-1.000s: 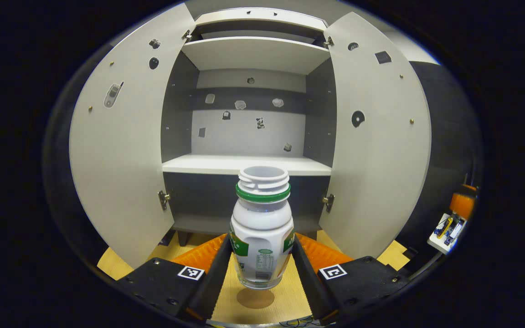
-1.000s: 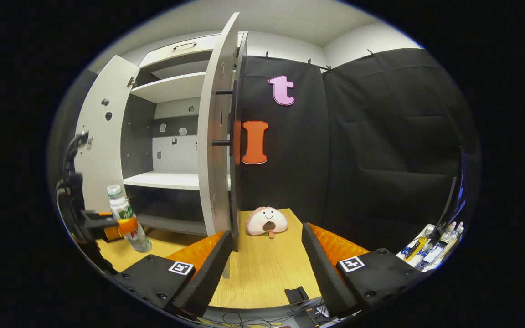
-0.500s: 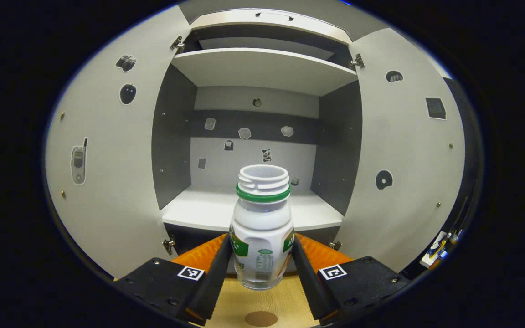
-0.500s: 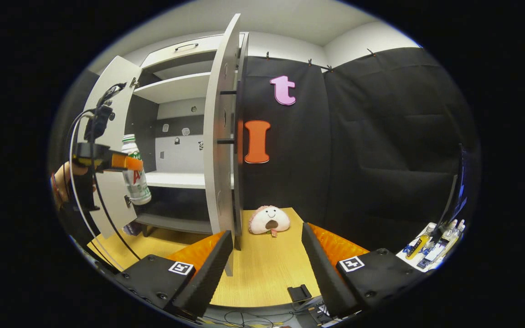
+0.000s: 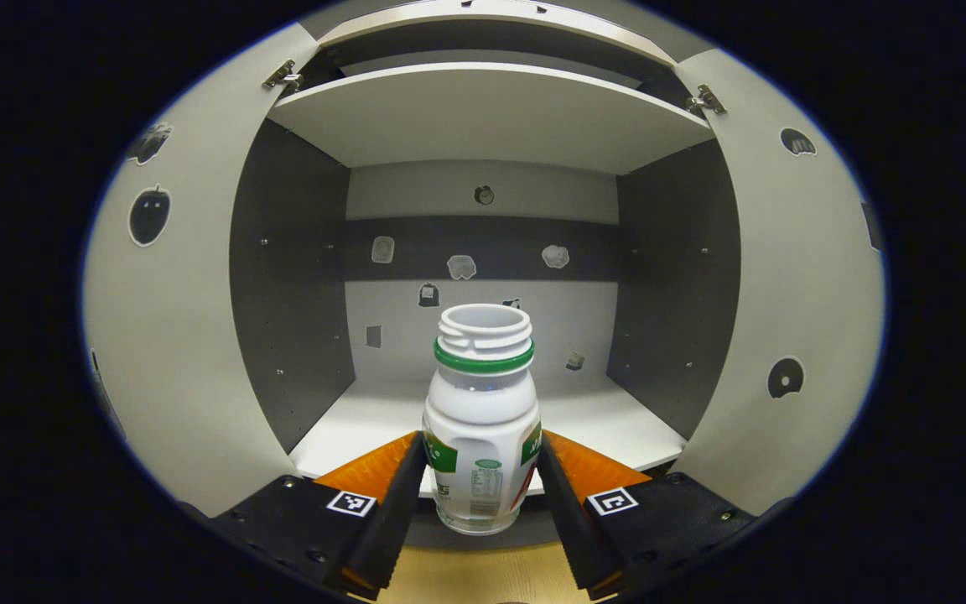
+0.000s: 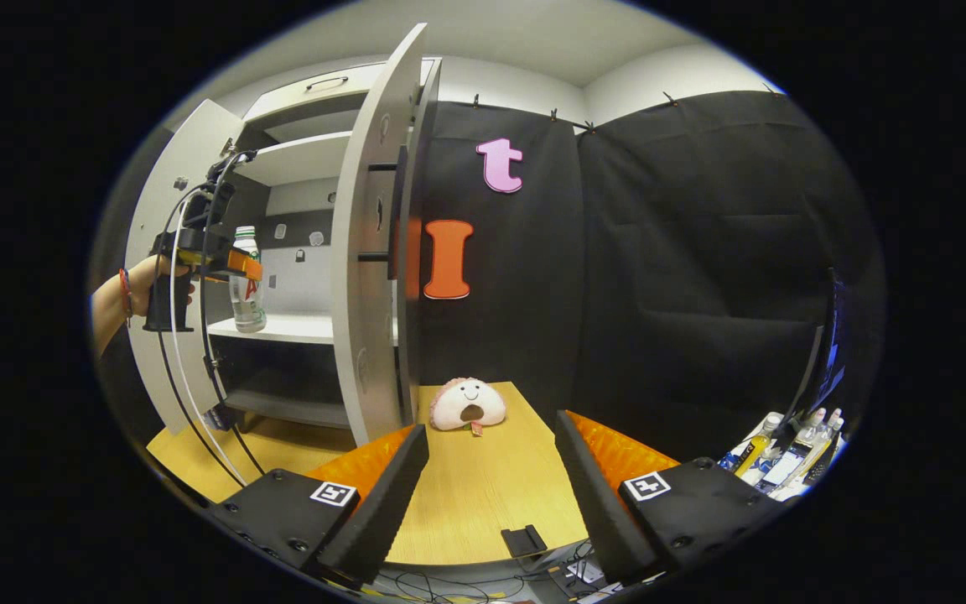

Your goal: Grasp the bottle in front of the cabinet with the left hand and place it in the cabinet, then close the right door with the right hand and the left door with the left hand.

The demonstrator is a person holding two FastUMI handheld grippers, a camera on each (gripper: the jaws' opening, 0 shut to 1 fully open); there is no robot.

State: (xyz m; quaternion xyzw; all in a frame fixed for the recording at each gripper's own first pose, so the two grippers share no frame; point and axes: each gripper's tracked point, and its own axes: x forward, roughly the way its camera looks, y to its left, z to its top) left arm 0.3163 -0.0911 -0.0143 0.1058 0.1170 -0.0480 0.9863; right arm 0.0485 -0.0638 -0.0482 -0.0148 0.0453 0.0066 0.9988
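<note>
A clear bottle [image 5: 481, 436] with a green neck ring, no cap and a printed label is held upright between my left gripper's fingers [image 5: 403, 491]; the left gripper [image 5: 480, 503] is shut on it. The bottle hangs just in front of the cabinet's white middle shelf [image 5: 600, 419], slightly above its level. Both cabinet doors stand wide open, the left door [image 5: 173, 335] and the right door [image 5: 793, 335]. In the right gripper view the bottle [image 6: 246, 281] and the left gripper [image 6: 215, 260] sit at the cabinet opening, held by a hand [image 6: 143, 281]. My right gripper [image 6: 487, 478] is open over the wooden table [image 6: 483, 503], near the right door's edge [image 6: 370, 277].
A round plush toy [image 6: 468, 404] lies on the table beside the right door. A small black block [image 6: 521, 541] sits at the table's front edge. Bottles and small items [image 6: 785, 457] stand at the far right. Cables hang from the left gripper.
The left gripper has lifted the bottle and carried it forward up to the middle shelf's opening. The right gripper has shifted slightly; it stays open.
</note>
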